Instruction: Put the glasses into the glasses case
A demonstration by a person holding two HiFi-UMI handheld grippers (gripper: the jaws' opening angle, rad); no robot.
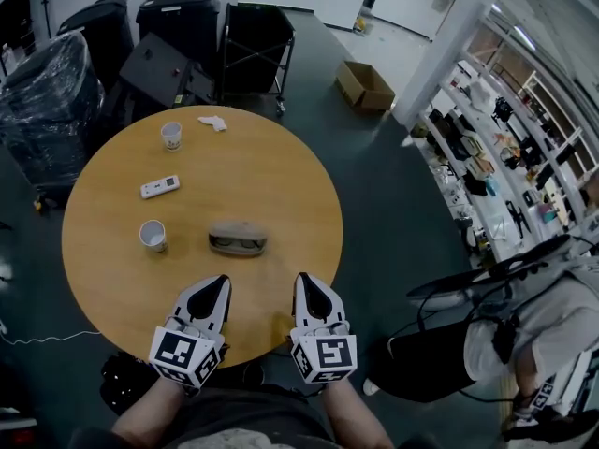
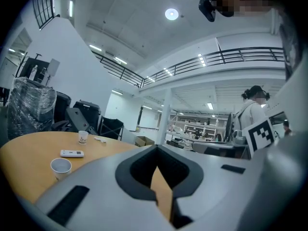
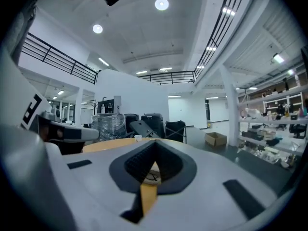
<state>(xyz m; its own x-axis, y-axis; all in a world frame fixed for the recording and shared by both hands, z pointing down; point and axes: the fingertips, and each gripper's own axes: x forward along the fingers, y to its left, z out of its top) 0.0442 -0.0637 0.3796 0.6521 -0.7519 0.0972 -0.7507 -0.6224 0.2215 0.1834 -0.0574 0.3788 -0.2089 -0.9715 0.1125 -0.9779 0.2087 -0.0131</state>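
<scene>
A beige glasses case [image 1: 237, 233] lies near the middle of the round wooden table [image 1: 281, 176]. Dark-framed glasses [image 1: 236, 244] show at its near side, seemingly inside the open case. Both grippers hover over the table's near edge, a short way from the case and pointing toward it. My left gripper [image 1: 221, 281] is shut and holds nothing; its view [image 2: 156, 149] shows only bare wood through the slit. My right gripper [image 1: 303, 279] is also shut and holds nothing; the case [image 3: 153, 175] peeks through the slit between its jaws [image 3: 155, 144].
Two paper cups [image 1: 153, 235] [image 1: 171, 135], a white remote [image 1: 159, 187] and a crumpled tissue [image 1: 212, 122] lie on the table's left and far side. Black bins and a wrapped pallet stand behind. A person [image 1: 524, 335] sits at the right. A cardboard box [image 1: 364, 85] rests on the floor.
</scene>
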